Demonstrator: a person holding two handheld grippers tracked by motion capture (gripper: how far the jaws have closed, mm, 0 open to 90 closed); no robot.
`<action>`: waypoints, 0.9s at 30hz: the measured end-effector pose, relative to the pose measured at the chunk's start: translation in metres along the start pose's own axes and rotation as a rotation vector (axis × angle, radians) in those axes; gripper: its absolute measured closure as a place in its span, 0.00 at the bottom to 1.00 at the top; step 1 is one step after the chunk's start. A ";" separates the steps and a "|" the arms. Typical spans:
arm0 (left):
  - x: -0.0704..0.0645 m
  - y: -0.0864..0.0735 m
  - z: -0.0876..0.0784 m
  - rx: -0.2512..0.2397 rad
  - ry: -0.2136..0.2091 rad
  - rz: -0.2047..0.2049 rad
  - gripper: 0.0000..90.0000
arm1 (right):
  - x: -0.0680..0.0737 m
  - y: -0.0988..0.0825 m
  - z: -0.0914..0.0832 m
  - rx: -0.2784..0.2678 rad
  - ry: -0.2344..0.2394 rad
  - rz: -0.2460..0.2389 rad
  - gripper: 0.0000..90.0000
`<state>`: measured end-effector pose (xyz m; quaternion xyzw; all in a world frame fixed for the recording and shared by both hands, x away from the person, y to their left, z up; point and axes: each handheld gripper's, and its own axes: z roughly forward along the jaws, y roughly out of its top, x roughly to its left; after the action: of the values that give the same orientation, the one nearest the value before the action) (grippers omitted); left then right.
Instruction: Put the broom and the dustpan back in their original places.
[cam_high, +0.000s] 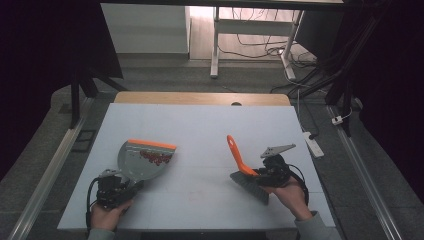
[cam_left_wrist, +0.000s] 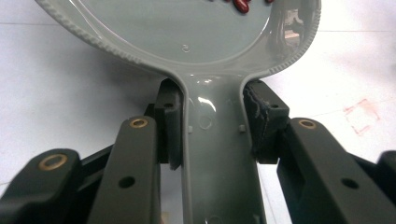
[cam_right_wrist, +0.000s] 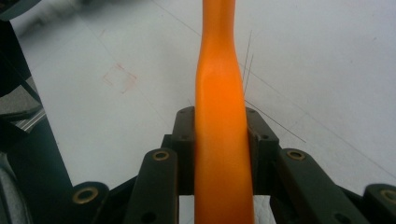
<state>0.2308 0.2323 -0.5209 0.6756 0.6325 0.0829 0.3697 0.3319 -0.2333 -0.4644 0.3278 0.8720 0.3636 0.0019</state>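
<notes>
We are gripping the grey dustpan (cam_high: 142, 162) by its handle with the left gripper (cam_high: 120, 187); in the left gripper view the pads are pressing on both sides of that handle (cam_left_wrist: 219, 154), and the pan is spreading out just ahead of the jaws, lying on the white table (cam_high: 200, 125). A heap of red beans (cam_high: 156, 157) is sitting in the pan near its orange lip, well ahead of the left gripper. With the right gripper (cam_high: 263, 172) we are clamping the brush (cam_high: 245, 172) by its orange handle (cam_right_wrist: 222, 140), which is running straight out between the jaws and rising up and away from them. The brush's dark bristles are hanging just beside the right gripper, on the side toward the left gripper, low over the table.
</notes>
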 end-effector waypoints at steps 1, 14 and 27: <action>0.001 0.000 0.000 0.002 0.000 -0.002 0.68 | -0.001 -0.001 0.001 0.003 0.001 0.004 0.78; 0.007 -0.002 0.004 0.013 0.008 -0.036 0.68 | -0.028 -0.009 0.007 0.020 -0.025 0.087 0.78; 0.009 -0.003 0.005 0.023 0.006 -0.046 0.68 | -0.045 -0.017 0.009 0.019 -0.062 0.130 0.73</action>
<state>0.2329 0.2388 -0.5291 0.6648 0.6499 0.0693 0.3617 0.3600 -0.2625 -0.4925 0.3947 0.8518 0.3444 0.0020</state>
